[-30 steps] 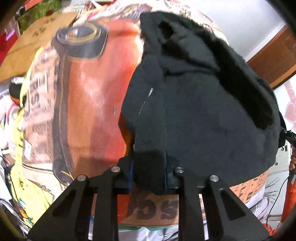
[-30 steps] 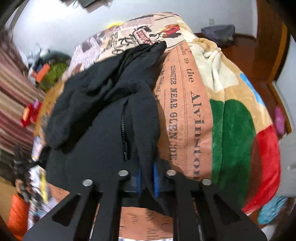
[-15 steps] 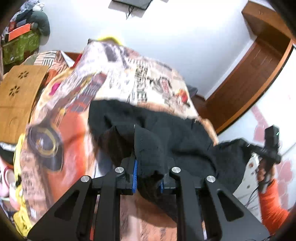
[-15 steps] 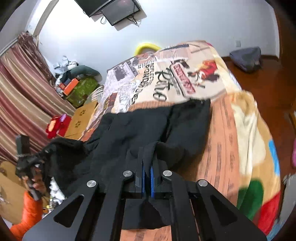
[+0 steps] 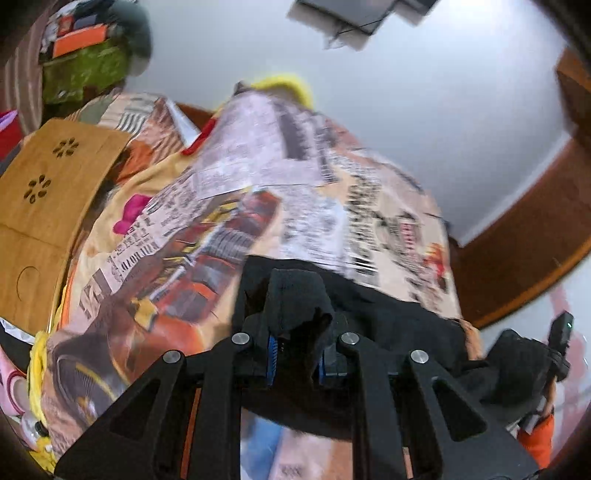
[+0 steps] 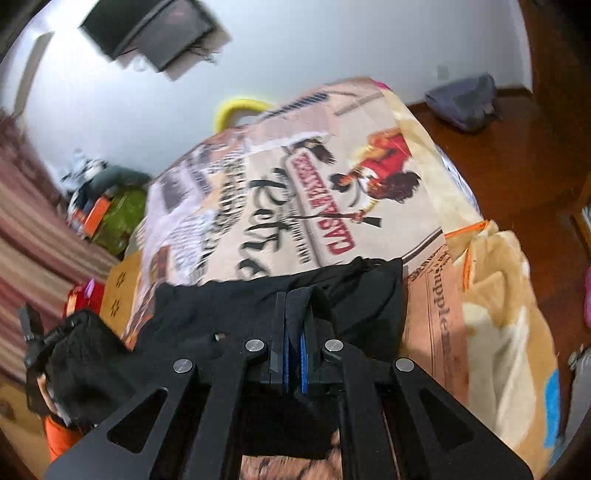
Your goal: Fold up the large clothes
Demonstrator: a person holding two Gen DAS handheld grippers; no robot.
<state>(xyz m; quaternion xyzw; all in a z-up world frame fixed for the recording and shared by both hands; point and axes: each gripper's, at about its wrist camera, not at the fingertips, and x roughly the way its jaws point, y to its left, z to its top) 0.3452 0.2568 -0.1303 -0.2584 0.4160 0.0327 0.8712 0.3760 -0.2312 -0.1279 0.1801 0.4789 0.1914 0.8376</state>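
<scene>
A black fleece jacket (image 5: 399, 317) lies on a bed with a printed blanket (image 5: 258, 177). My left gripper (image 5: 295, 354) is shut on a thick bunch of the jacket's edge, lifted off the bed. My right gripper (image 6: 293, 354) is shut on a thin fold of the same jacket (image 6: 236, 306). The jacket stretches between the two grippers, its far part resting on the blanket (image 6: 295, 192). The right gripper also shows in the left wrist view (image 5: 554, 343), wrapped in black cloth; the left one shows in the right wrist view (image 6: 33, 332).
A wooden board with flower cut-outs (image 5: 48, 184) lies left of the bed. A wall screen (image 6: 147, 33) hangs above. A grey bag (image 6: 461, 99) sits on the wooden floor. Green and orange clutter (image 6: 110, 218) stands by striped curtains.
Both grippers have lifted and tilted up with the jacket. The views swung from looking down on the jacket to looking along the bed toward the wall. The jacket is now pulled out wide.
</scene>
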